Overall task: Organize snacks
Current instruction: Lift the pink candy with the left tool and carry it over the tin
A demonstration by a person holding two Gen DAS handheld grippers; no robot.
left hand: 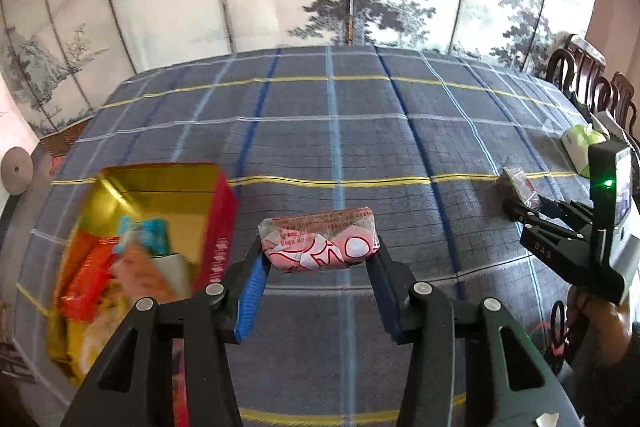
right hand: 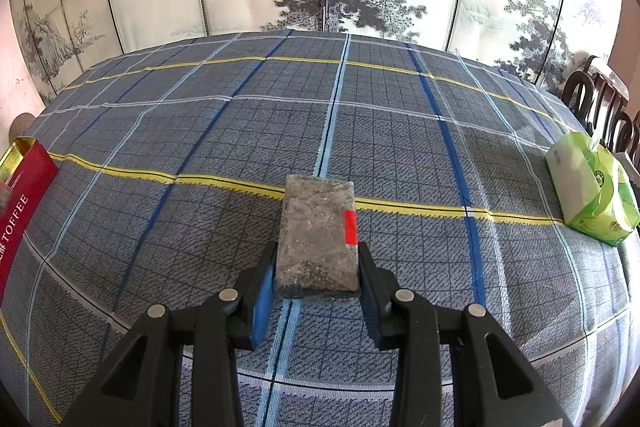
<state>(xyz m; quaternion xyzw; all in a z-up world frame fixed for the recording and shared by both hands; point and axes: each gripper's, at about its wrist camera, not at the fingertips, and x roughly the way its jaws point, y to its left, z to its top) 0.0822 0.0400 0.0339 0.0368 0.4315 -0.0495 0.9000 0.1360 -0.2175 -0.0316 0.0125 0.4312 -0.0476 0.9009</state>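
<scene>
though blurred, the red toffee tin (left hand: 216,227) seemingly holds snack packets (left hand: 120,267).

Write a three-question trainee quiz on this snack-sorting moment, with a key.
1. True or false: the left gripper is shut on the pink packet.
2. Which thing is the right gripper shut on? A) tissue pack B) grey bar C) red tin
3. Fill in: in the left wrist view, the red tin lies to the ____ of the pink packet.

Key: 1 true; 2 B; 3 left.
</scene>
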